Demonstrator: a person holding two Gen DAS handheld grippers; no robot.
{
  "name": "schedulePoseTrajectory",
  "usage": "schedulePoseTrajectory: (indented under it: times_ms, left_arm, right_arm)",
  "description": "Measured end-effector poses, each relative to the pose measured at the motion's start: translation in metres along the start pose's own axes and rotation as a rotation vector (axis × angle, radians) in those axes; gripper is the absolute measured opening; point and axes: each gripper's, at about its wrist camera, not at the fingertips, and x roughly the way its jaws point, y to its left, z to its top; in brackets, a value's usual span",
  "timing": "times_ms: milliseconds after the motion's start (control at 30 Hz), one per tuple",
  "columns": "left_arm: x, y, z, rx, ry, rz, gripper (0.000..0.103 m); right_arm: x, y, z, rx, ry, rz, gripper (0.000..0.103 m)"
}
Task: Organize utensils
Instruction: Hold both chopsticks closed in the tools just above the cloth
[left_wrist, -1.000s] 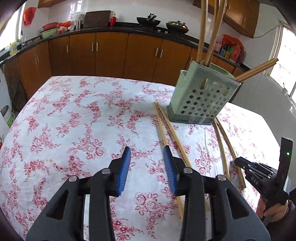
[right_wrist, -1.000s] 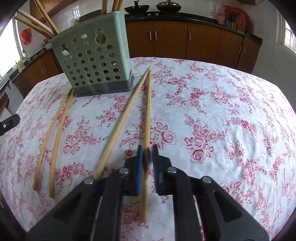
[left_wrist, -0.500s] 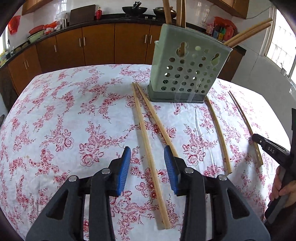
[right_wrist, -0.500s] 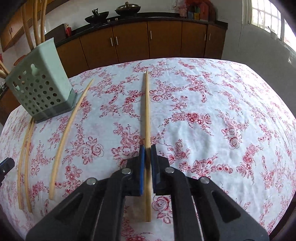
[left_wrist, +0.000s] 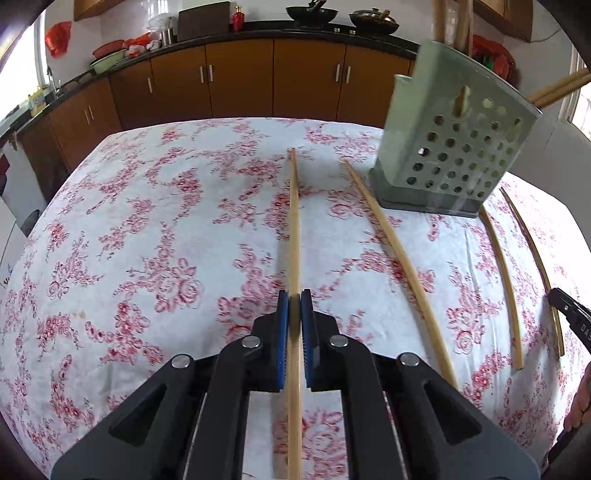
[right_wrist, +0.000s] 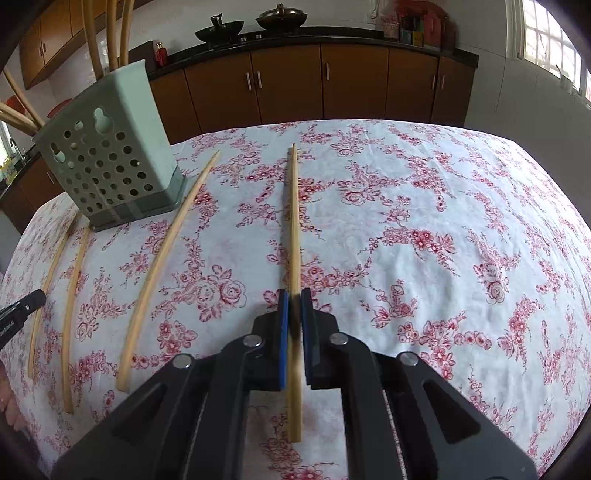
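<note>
My left gripper (left_wrist: 294, 295) is shut on a long wooden chopstick (left_wrist: 294, 221) that points away over the floral tablecloth. My right gripper (right_wrist: 294, 293) is shut on another wooden chopstick (right_wrist: 293, 221), also pointing away. A pale green perforated utensil holder (left_wrist: 454, 147) stands on the table with several chopsticks upright in it; it also shows at the left in the right wrist view (right_wrist: 110, 158). Three loose chopsticks lie on the cloth near it, one (left_wrist: 399, 258) right of my left gripper, and one (right_wrist: 166, 266) left of my right gripper.
The table (left_wrist: 147, 258) is covered with a white cloth with red flowers. Brown kitchen cabinets (left_wrist: 240, 81) and a dark counter with pans stand behind it. The tip of the other gripper (left_wrist: 570, 314) shows at the right edge, and at the left edge in the right wrist view (right_wrist: 18, 314).
My left gripper was open over a chopstick and has now shut on it. My right gripper stays shut on its chopstick and has swung it away from the holder.
</note>
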Motion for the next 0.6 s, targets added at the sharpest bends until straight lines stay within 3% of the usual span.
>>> schedulePoseTrajectory:
  times_ms: [100, 600]
  left_arm:
    - [0.003, 0.016, 0.004, -0.001, -0.004, 0.006, 0.007]
    - [0.005, 0.015, 0.004, 0.032, -0.027, -0.005, 0.01]
  right_arm:
    - [0.001, 0.007, 0.0, -0.015, -0.004, 0.012, 0.008]
    - [-0.001, 0.013, 0.0, -0.037, -0.003, 0.011, 0.008]
